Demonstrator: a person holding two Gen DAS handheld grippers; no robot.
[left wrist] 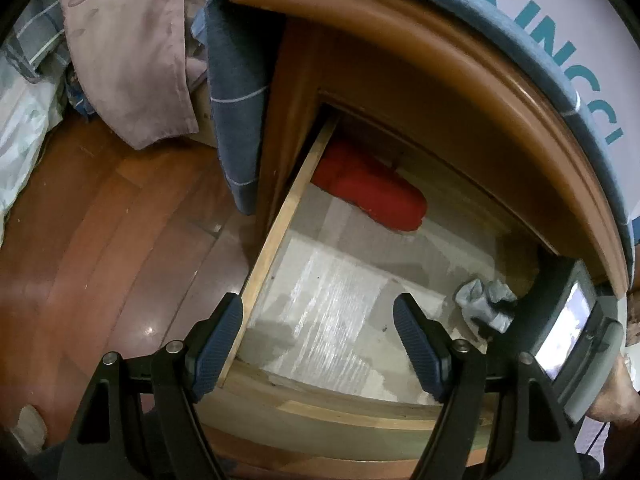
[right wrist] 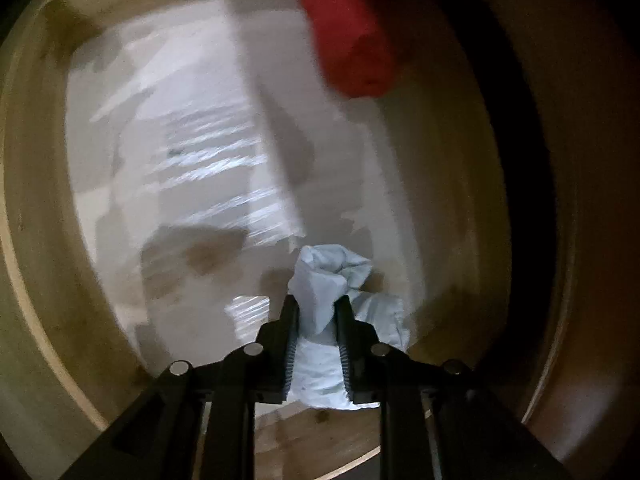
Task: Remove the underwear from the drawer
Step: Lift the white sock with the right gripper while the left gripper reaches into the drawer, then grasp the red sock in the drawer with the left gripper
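Right wrist view, item one?
— Underwear point(right wrist: 320, 304): a crumpled pale blue-grey bundle, sitting directly between the fingers of the right claw point(right wrist: 317, 312), bunched up past the tips with more cloth trailing back toward the palm. No clear long axis; it was a wad.

— State of that claw?
— Nearly closed, both pads pressed into the cloth. It had hold of the bundle, which hung above the drawer's pale liner point(right wrist: 192, 152) on the near right side.

— And the drawer?
— Drawer point(left wrist: 280, 216) pulled out; its wooden front edge lay just below the claw, so my guess is the way out ran up and back over that edge.

— Other contents?
— One red rolled cloth point(left wrist: 370, 196) at the far end, well apart from the bundle.

— Left claw?
— Left claw point(left wrist: 318, 344) stood wide, holding nothing, above the drawer's near left corner. The right hand was plainly the nearer one.
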